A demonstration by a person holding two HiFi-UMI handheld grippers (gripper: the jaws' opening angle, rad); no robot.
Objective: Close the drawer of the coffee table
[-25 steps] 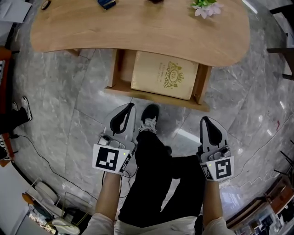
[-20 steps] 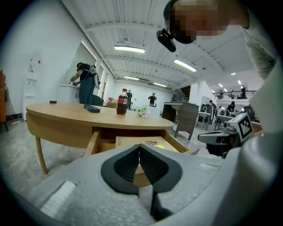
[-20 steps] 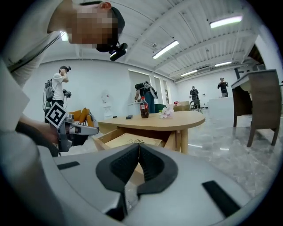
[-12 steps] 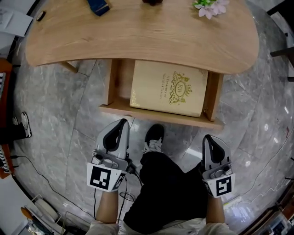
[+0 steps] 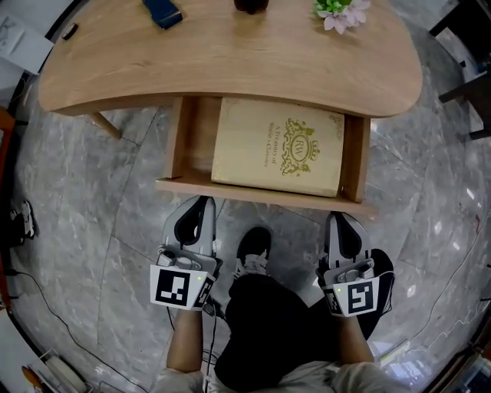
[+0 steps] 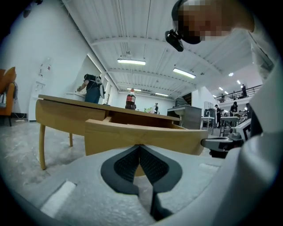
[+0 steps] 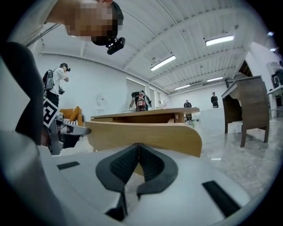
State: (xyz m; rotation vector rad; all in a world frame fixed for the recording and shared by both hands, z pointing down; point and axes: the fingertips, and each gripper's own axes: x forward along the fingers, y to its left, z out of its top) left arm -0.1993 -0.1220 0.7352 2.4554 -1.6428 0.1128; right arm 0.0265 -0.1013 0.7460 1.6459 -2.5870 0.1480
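Pale wood forms a low bench [image 5: 230, 61] with a rounded top, seen from above on a grey marble floor [image 5: 84, 222]. Its drawer [image 5: 257, 193] stands pulled out from under the near edge of the bench, toward the person. A large cream box with gold ornament [image 5: 276, 146] lies flat inside and fills most of the drawer, leaving a bare strip along its left side. Along the far edge of the bench sit a blue object [image 5: 162, 11] toward the left corner, a dark item [image 5: 251, 4] near the middle, and pale flowers with green leaves [image 5: 340, 11] toward the right. The left hand-held gripper [image 5: 201, 206] points at the left part of the drawer front, just before it, with its two jaws pressed together and nothing between them. The right hand-held gripper [image 5: 340, 222] points at the right part of the drawer front, its jaws likewise together and empty. Whether either tip touches the wood cannot be told. Between the two grippers are the person's black trouser legs and a black shoe [image 5: 253, 246].
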